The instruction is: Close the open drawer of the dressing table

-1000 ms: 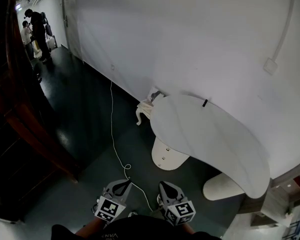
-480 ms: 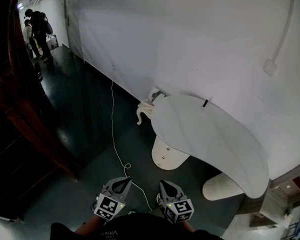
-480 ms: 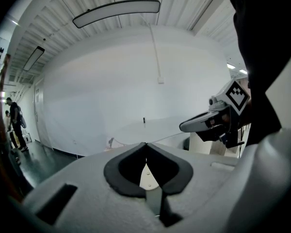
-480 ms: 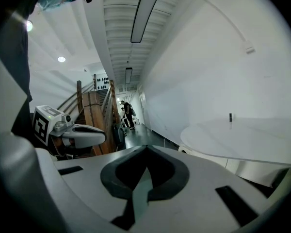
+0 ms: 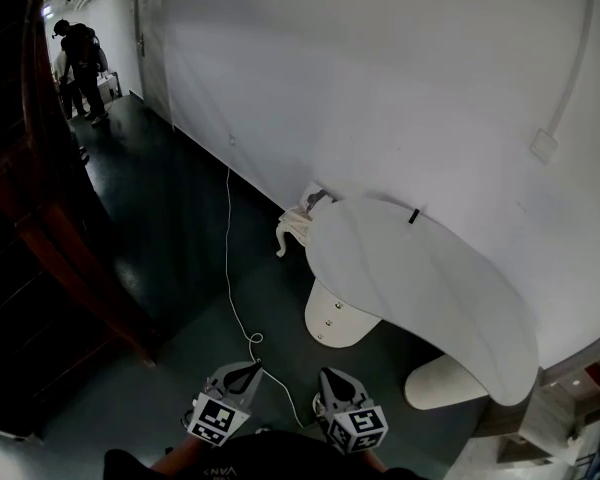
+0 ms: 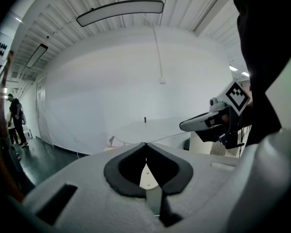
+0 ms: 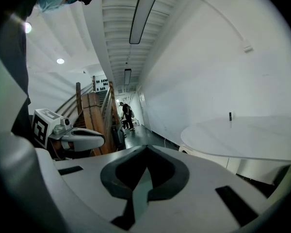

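Note:
The white dressing table (image 5: 430, 278) with a curved top stands against the wall. Its rounded drawer (image 5: 332, 323) juts out open below the top's left end and shows two small knobs. My left gripper (image 5: 250, 367) and right gripper (image 5: 328, 374) hang side by side at the bottom of the head view, well short of the drawer. Both are shut with nothing between the jaws. In the left gripper view the left gripper (image 6: 145, 143) points toward the table top (image 6: 150, 126). In the right gripper view the right gripper (image 7: 145, 147) has the table top (image 7: 252, 137) on its right.
A white cable (image 5: 229, 258) runs along the dark floor from the wall to the grippers. A wooden stair rail (image 5: 50, 218) stands at the left. A second white rounded piece (image 5: 442, 381) sits under the table's right end. People (image 5: 78, 56) stand far down the corridor.
Both grippers and the drawer are where they were. Only the head view has drifted slightly.

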Demonstrator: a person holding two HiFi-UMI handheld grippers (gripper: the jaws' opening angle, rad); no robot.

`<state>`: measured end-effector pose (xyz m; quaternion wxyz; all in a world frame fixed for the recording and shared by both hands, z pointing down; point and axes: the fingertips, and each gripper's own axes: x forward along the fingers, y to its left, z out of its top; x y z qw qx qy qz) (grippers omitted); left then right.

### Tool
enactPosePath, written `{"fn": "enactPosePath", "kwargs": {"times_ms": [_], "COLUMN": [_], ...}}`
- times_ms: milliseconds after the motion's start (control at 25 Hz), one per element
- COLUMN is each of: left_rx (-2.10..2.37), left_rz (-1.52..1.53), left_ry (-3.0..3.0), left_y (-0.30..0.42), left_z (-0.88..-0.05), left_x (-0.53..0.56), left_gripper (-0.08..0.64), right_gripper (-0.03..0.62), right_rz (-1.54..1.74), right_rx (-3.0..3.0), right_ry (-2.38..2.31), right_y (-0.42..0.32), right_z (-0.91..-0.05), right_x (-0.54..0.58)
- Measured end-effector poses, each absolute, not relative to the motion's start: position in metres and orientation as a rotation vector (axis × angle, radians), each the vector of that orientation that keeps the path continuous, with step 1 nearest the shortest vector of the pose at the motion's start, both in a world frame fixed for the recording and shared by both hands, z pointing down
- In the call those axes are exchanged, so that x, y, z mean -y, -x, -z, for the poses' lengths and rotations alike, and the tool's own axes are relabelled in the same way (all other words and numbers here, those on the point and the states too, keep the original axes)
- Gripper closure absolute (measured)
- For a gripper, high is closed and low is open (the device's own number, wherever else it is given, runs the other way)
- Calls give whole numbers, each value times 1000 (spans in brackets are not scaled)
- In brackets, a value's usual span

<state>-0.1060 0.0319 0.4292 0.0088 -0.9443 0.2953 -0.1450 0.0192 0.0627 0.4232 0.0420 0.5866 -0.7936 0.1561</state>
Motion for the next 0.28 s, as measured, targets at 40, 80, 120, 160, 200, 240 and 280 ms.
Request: {"fn": "enactPosePath", "kwargs": {"times_ms": [40, 80, 120, 160, 200, 240, 280], "left_rx": [-924, -926, -928, -930, -933, -935, -937], "left_rz": [453, 453, 453, 454, 454, 454, 454], "left_ry": [2950, 2951, 2953, 2954, 2955, 2956, 2958], "left_y": [107, 107, 107, 107, 107, 106, 106], "left_z": [-430, -430, -431, -431, -432, -432, -432], "left_x": [-31, -31, -31, -30, -30, -29, -28], "left_gripper": [541, 541, 541, 541, 541, 541, 541], "right_gripper": [591, 591, 591, 591, 591, 591, 591], "right_rz": [-477, -477, -478, -481, -484, -486, -488], "right_rx": [2429, 2428, 2427, 2426, 2426, 2426, 2427], "right_ry": [-1794, -1793, -1793, -1792, -1792, -1791, -1790], "right_y": [-19, -19, -19, -19, -19, -19, -19], "right_z": [-424, -425, -426, -427, -427, -428, -428], "right_x": [-62, -62, -62, -61, -61, -60, -60]}}
